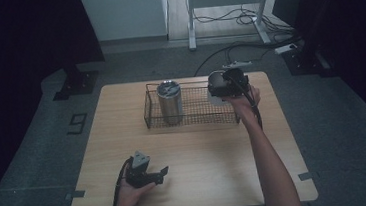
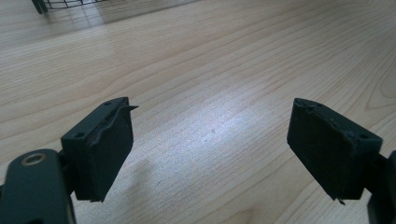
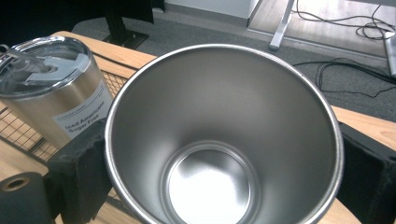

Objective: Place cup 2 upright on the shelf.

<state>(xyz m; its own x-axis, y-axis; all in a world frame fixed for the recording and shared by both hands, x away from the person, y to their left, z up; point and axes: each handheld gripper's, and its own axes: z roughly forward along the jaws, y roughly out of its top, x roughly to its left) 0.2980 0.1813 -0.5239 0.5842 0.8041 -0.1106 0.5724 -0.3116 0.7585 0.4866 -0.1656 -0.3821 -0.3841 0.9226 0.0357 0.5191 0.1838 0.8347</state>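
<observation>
Cup (image 3: pixel 224 140) is sitting upright between my right claw (image 1: pixel 225 85) pads, which are pinching its rim above the basket (image 1: pixel 192 117) end, beside the lidded tumbler (image 1: pixel 169 101). My left claw (image 1: pixel 163 173) is resting spread and empty on the bench (image 1: pixel 200 151), well apart.

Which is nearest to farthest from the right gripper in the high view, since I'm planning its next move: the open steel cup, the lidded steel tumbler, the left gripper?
1. Open steel cup: between the right gripper's jaws, basket's right end.
2. Lidded steel tumbler: upright in the black wire basket, left part.
3. Left gripper: near table edge, front left.
</observation>
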